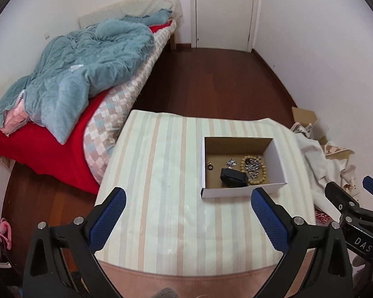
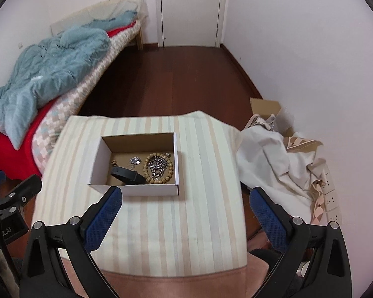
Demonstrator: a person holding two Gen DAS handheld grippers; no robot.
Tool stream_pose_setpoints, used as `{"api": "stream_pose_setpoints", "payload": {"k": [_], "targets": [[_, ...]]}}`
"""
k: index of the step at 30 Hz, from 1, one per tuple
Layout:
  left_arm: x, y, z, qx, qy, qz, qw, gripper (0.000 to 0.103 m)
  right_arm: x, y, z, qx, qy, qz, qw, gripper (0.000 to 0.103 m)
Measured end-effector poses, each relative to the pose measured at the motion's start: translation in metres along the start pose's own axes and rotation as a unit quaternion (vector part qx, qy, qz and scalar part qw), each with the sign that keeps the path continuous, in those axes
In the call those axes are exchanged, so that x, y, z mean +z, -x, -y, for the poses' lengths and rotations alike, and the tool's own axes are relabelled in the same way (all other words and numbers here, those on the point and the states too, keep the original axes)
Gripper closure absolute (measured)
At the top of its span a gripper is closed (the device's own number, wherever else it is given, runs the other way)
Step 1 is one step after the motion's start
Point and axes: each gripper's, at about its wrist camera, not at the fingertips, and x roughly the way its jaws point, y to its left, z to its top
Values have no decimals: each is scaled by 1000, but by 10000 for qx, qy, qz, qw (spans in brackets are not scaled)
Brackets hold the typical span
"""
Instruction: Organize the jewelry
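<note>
Here, both grippers are hanging wide open above the near end of a striped-cloth desk [image 1: 161, 198], neither one holding or touching anything. The left gripper [image 1: 187, 213] is spreading its blue-padded fingers [image 1: 109, 221] far apart, with bare striped cloth showing between them. Just ahead of its right finger, a white cardboard box [image 1: 226, 192] is sitting open on the desk, clear of the pad.

Inside the box, a wooden bead bracelet [image 1: 262, 171] is lying against the far-right corner, ringing a heap of silver chain [image 1: 252, 166]. A black case [image 1: 232, 177] is resting nearest the gripper, and a small silver pendant [image 1: 231, 162] and a tiny ring [image 1: 209, 166] are lying beyond it to the left.

The right gripper [image 2: 185, 211] is likewise gaping wide and empty, its left finger [image 2: 104, 213] hovering just short of the box's near wall [image 2: 146, 190]. Beyond that wall the same bracelet [image 2: 170, 170], chain [image 2: 158, 166] and case [image 2: 129, 175] are showing.

Off to the right gripper's right, crumpled white fabric [image 2: 273, 159] is spilling past the desk edge. Far ahead and left of both grippers, a bed [image 1: 69, 154] is carrying a rumpled blue quilt [image 1: 82, 74].
</note>
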Motion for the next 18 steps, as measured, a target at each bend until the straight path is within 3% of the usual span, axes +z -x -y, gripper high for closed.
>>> {"api": "stream_pose_setpoints", "payload": {"k": [10,18], "targets": [[-20,105,-9,-106,29,540,9985,0,-22,119,11,108,26,635,9979,0],[-36,159,-12,-105,58,792,9968,0,-38,188,15,38,35,997,9950,0]]}}
